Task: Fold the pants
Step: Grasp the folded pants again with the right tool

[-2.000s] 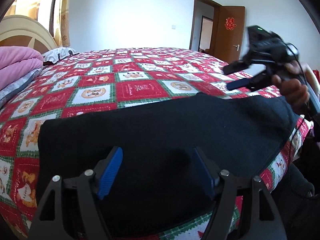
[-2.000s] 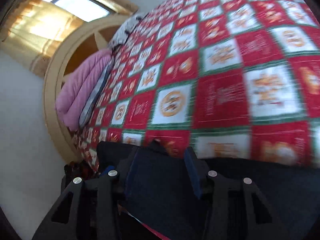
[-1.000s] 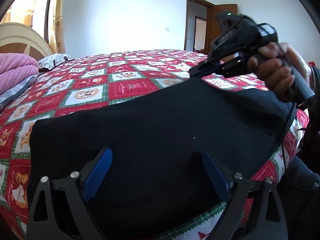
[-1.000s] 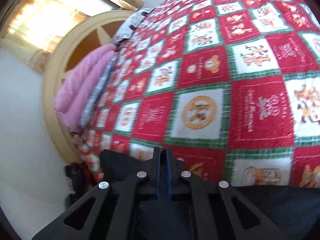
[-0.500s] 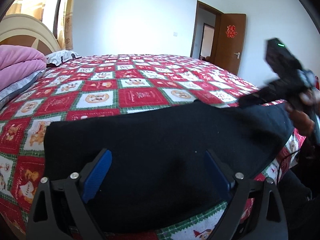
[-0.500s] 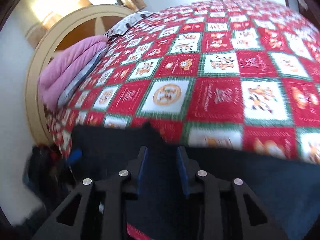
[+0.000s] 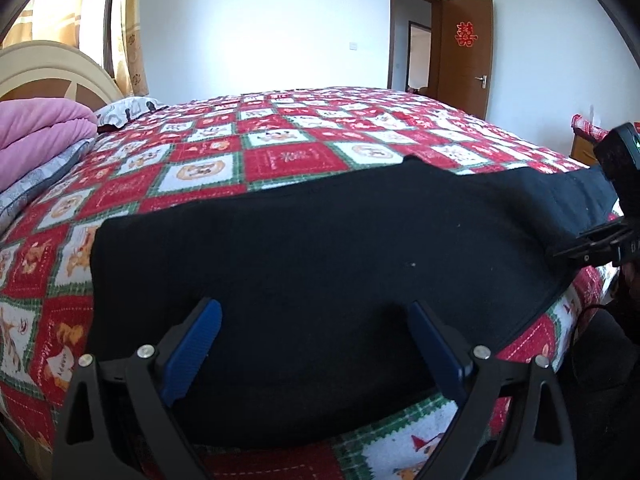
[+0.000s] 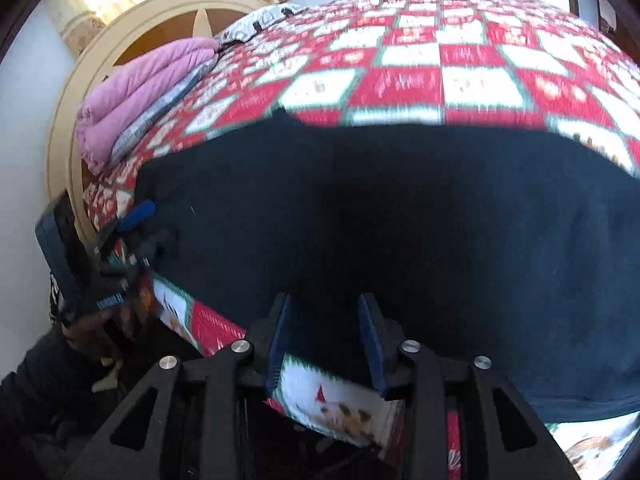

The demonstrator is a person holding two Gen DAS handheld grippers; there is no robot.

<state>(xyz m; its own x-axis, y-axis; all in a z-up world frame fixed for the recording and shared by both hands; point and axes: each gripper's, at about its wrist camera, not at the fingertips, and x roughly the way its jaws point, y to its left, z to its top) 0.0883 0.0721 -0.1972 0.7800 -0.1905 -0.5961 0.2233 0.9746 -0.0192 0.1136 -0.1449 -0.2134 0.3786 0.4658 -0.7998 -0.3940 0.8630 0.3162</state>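
From the left wrist camera, a pair of black pants (image 7: 320,248) lies spread flat across the near edge of a bed, on a red, white and green checked bedspread (image 7: 288,160) printed with cartoon figures. The left gripper (image 7: 314,344) hangs low over the near part of the cloth with its blue-padded jaws spread wide and nothing caught between them. At the far right of this view the right gripper (image 7: 592,240) sits over the end of the pants by the bed's edge. A folded pink quilt (image 7: 40,128) and a patterned pillow (image 7: 124,110) lie by the cream headboard (image 7: 60,68) at left, and a brown door (image 7: 464,56) stands open in the white wall beyond. From the right wrist camera, which is blurred, the pants fill the middle of the view, dark against the bedspread, with their near hem just at the bed's edge. The right gripper (image 8: 326,340) hovers at that hem, its jaws opening, partly apart, and no cloth is pinched between the pads. The left gripper (image 8: 136,224) shows at the left, at the other end of the garment. The pants look soft, light and limp, likely to sag and drape wherever they are not supported, so a firm pinch on a doubled hem or on the waistband edge, one corner in each gripper, seems the safest hold for lifting one end over the other.
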